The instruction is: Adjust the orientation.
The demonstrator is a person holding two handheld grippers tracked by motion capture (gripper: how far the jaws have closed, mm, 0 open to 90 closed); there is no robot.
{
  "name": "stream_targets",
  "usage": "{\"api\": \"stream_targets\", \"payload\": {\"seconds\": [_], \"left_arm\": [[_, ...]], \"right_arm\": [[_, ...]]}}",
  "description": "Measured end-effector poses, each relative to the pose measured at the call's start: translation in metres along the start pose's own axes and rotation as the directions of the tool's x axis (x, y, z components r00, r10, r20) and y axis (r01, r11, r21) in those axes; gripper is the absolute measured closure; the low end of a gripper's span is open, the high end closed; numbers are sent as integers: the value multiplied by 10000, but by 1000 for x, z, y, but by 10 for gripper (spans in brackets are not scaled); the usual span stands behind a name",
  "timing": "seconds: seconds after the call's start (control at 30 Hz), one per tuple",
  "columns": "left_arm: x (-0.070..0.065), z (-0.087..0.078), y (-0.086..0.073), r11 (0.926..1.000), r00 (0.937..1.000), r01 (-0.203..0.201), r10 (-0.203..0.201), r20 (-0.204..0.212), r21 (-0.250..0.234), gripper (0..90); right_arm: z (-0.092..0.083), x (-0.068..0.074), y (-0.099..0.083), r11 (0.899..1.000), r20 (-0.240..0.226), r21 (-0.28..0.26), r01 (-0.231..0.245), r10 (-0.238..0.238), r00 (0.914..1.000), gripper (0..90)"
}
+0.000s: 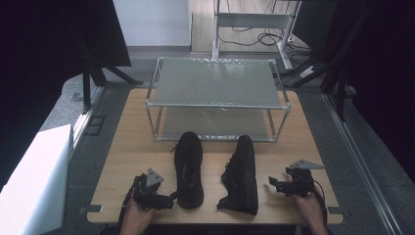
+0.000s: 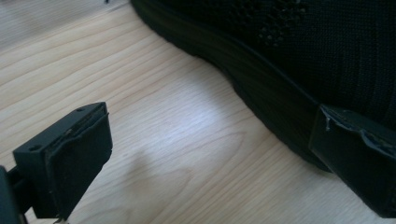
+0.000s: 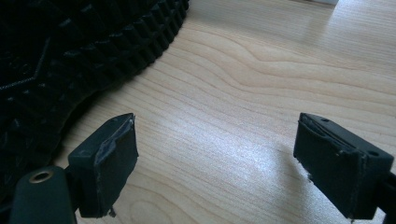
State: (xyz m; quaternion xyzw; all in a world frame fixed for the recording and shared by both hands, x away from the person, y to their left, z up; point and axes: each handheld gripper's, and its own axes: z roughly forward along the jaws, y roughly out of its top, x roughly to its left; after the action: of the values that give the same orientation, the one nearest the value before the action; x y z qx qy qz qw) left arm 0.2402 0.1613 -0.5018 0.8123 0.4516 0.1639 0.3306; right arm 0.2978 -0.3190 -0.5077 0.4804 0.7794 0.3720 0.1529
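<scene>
Two black shoes lie on the wooden table [image 1: 132, 142]. The left shoe [image 1: 189, 169] stands upright, toe toward the rack. Beside it, the right shoe [image 1: 242, 174] lies tipped on its side, sole facing right. My left gripper [image 1: 169, 199] sits at the left shoe's heel end, jaws open. In the left gripper view the left gripper [image 2: 212, 158] has bare table between its jaws, and one jaw is right against the sole edge of the shoe [image 2: 303, 56]. My right gripper [image 1: 273, 183] is open just right of the tipped shoe. Its own view shows the right gripper [image 3: 224, 158] over bare wood, beside the treaded sole [image 3: 70, 56].
A two-tier metal rack [image 1: 215, 104] stands at the table's far half, both shelves bare. A white box [image 1: 34, 181] sits off the table's left side. Behind the table are desk legs and cables [image 1: 264, 36] on the floor. Dark curtains flank both sides.
</scene>
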Motion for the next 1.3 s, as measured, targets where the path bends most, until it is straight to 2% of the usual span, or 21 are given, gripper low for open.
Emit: {"api": "stream_targets", "payload": {"seconds": [0.3, 0.37, 0.43, 0.53, 0.57, 0.6, 0.63, 0.67, 0.7, 0.83, 0.9, 0.97, 1.07, 1.3], "left_arm": [[-15, 12, 10, 9994, 9986, -264, 273, 452, -206, 0], [-15, 12, 11, 9992, 9988, -332, 339, 364, -201, 0], [-11, 10, 11, 9994, 9995, -230, 235, 213, -251, 0], [3, 1, 7, 9992, 9991, 204, -217, -371, -348, 0], [3, 1, 7, 9992, 9991, 204, -217, -371, -348, 0], [7, 0, 5, 9990, 9978, 285, -306, -594, -358, 0], [13, -2, 2, 9991, 9928, 351, -378, -1135, -255, 0], [13, -2, 2, 9991, 9928, 351, -378, -1135, -255, 0], [20, -2, -1, 9988, 9878, 444, -466, -1487, -183, 0], [29, -2, -4, 9960, 9849, 840, -875, -1491, -299, 0], [33, -2, -5, 9941, 9824, 1015, -1061, -1537, -376, 0], [34, -2, -6, 9940, 9827, 1038, -1081, -1505, -357, 0], [33, -1, -6, 9948, 9831, 973, -1007, -1528, -298, 0], [35, 0, -8, 9931, 9827, 1140, -1170, -1434, -293, 0]], "right_arm": [[1, 0, 0, 10000, -15, 22, 17, -17, 10000, 136], [0, 0, 0, 10000, -19, 14, -13, 13, 10000, 136], [0, -1, 0, 10000, -23, -27, -20, 20, 10000, 136], [0, -1, 0, 10000, -47, -78, -1, 1, 10000, 137], [0, 0, 0, 10000, -71, -91, 40, -40, 10000, 137], [0, 0, 0, 9999, -97, -101, 73, -74, 9999, 137], [-1, 0, 0, 9999, -121, -111, 62, -63, 9999, 136], [-1, 0, 0, 9999, -135, -146, 56, -58, 9999, 135], [-1, 0, 1, 9999, -159, -157, 40, -42, 9999, 134], [-3, -1, 1, 9998, -199, -206, -68, 64, 9998, 117], [-4, -1, 3, 9996, -181, -209, -162, 158, 9997, 41], [-5, 0, 5, 9999, -126, -102, -103, 101, 9999, 0], [-7, 2, 7, 10000, -84, -93, -1, 0, 10000, 0], [-20, 17, 29, 9981, -124, -441, 434, -440, 9990, 0]]}}
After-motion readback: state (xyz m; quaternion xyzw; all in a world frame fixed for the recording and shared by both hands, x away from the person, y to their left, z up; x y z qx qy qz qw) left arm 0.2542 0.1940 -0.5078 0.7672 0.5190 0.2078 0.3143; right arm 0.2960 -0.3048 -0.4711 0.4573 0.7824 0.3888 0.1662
